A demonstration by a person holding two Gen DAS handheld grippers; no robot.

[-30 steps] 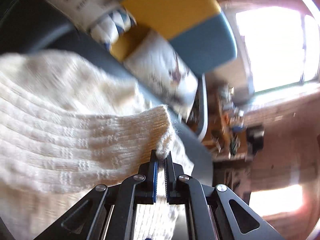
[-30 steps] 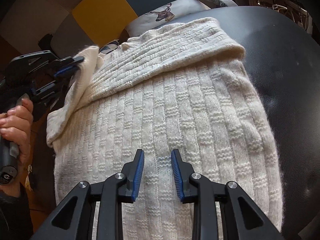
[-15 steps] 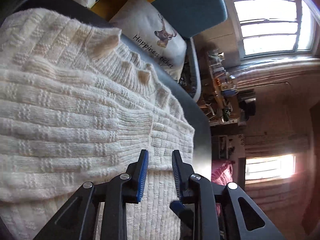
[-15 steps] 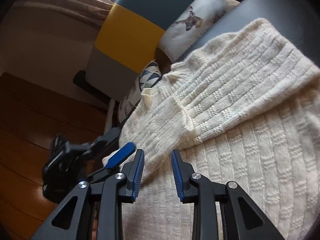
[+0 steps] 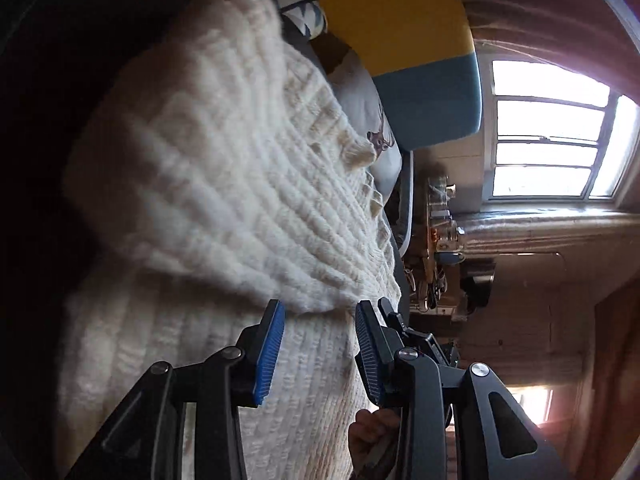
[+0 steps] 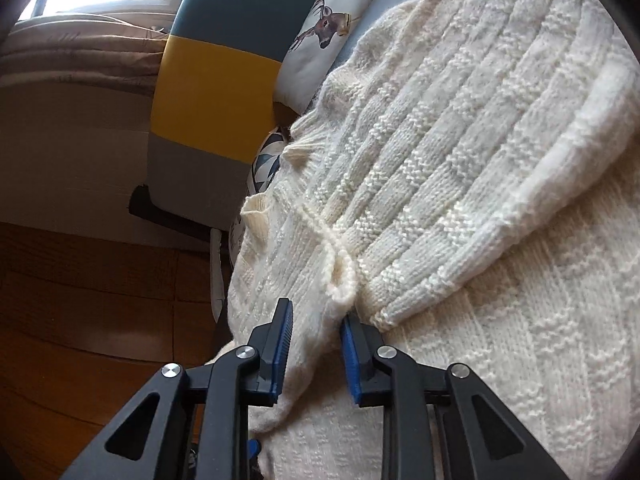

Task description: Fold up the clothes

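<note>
Both grippers' jaws apart over sweater

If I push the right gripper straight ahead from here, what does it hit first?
Most likely the cream sweater: the right gripper is open, with the bunched fabric at the base of the folded sleeve just ahead of its tips. Exact depth is unclear.

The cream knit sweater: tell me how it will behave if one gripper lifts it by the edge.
The sweater is probably floppy: its folded sleeve already slumps over the body. The thick knit suggests some weight, so it may sag and stretch. The fuzzy yarn should grip the right gripper fingers, not slip.
</note>
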